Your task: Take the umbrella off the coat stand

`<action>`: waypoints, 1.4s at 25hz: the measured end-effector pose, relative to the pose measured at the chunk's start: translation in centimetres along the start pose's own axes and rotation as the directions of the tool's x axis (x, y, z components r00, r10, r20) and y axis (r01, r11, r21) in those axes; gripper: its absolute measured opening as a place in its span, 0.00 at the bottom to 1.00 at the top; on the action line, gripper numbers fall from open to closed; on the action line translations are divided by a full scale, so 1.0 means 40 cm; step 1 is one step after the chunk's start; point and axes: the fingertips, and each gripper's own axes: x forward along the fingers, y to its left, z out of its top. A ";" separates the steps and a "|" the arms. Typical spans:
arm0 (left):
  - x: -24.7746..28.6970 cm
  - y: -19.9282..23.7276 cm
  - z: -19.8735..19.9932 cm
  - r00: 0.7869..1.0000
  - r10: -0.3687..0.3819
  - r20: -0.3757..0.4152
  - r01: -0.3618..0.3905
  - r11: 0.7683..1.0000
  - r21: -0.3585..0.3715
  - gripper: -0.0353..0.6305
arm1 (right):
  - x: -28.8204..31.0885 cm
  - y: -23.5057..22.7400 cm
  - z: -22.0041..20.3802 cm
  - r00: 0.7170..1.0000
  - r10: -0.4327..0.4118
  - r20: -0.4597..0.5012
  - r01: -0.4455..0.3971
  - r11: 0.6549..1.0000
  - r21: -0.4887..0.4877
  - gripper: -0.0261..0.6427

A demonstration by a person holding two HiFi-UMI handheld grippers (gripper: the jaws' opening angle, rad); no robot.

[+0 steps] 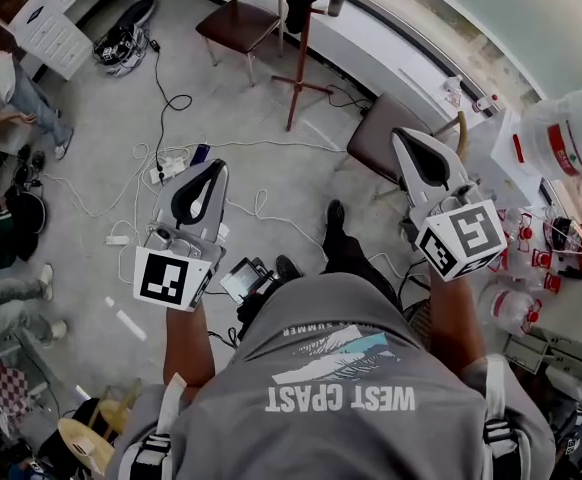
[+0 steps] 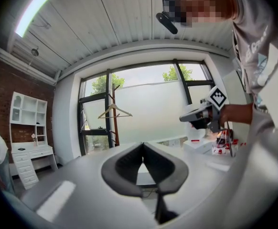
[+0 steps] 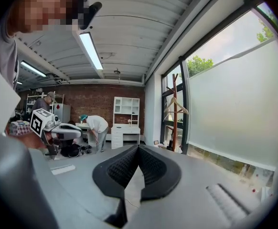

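Note:
The wooden coat stand [image 1: 294, 53] stands on the floor ahead of me, by the window. A dark folded thing that looks like the umbrella [image 1: 299, 3] hangs near its top. The stand [image 2: 113, 123] also shows in the left gripper view, with a wooden hanger [image 2: 114, 111] on it, and the stand [image 3: 175, 116] is far off in the right gripper view. My left gripper [image 1: 211, 168] is shut with nothing in it, well short of the stand. My right gripper [image 1: 403, 134] is shut and empty too, held out at the right.
A brown chair [image 1: 239, 23] stands left of the stand, and another chair [image 1: 383, 136] under my right gripper. Cables and a power strip [image 1: 168, 168] lie on the floor. People [image 1: 6, 93] are at the left, near a white desk [image 1: 66, 18]. A table with bottles [image 1: 571, 133] is at the right.

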 end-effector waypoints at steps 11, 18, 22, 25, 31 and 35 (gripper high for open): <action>0.261 0.050 0.008 0.995 0.084 -0.056 -0.084 0.996 0.012 0.06 | 0.205 -0.255 0.007 0.997 0.081 0.012 -0.081 0.997 0.019 0.04; 0.446 0.059 0.008 0.987 0.131 -0.097 -0.130 0.991 0.021 0.06 | 0.324 -0.419 -0.009 0.989 0.150 0.005 -0.150 0.988 0.020 0.04; 0.530 0.059 0.025 0.981 0.164 -0.100 -0.161 0.986 0.039 0.06 | 0.372 -0.497 -0.014 0.982 0.188 0.014 -0.188 0.981 0.035 0.04; 0.578 0.040 0.041 0.977 0.181 -0.116 -0.176 0.983 0.050 0.06 | 0.385 -0.552 -0.015 0.977 0.211 0.026 -0.212 0.977 0.040 0.04; 0.637 0.028 0.062 0.970 0.197 -0.140 -0.189 0.979 0.071 0.06 | 0.411 -0.619 -0.028 0.973 0.228 0.036 -0.230 0.971 0.058 0.04; 0.664 0.046 0.064 0.973 0.197 -0.123 -0.189 0.979 0.075 0.06 | 0.420 -0.631 -0.043 0.973 0.228 0.027 -0.230 0.971 0.067 0.04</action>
